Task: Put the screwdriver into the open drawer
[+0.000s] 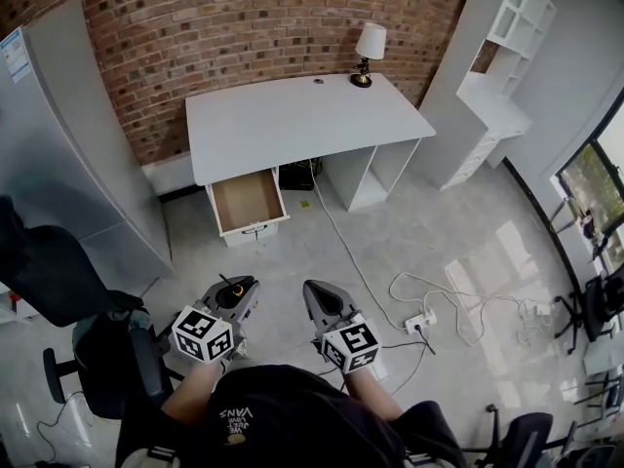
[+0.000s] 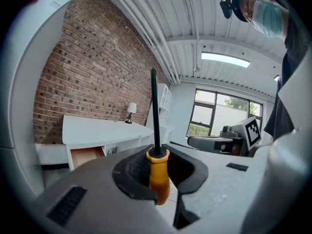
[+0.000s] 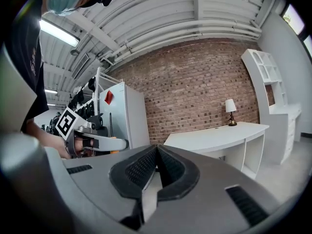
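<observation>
A screwdriver with an orange handle and a long black shaft stands upright between the pads of my left gripper, which is shut on the handle. The head view shows the left gripper held low in front of the person, with the screwdriver as an orange spot at its tip. My right gripper hangs beside it, jaws shut and empty. The open drawer of the white desk is pulled out far ahead, its brown inside bare. It also appears in the left gripper view as the drawer.
A table lamp stands on the desk's far right corner. White cables and a power strip lie on the floor to the right. A grey cabinet stands left, a white shelf unit right, and a dark office chair near left.
</observation>
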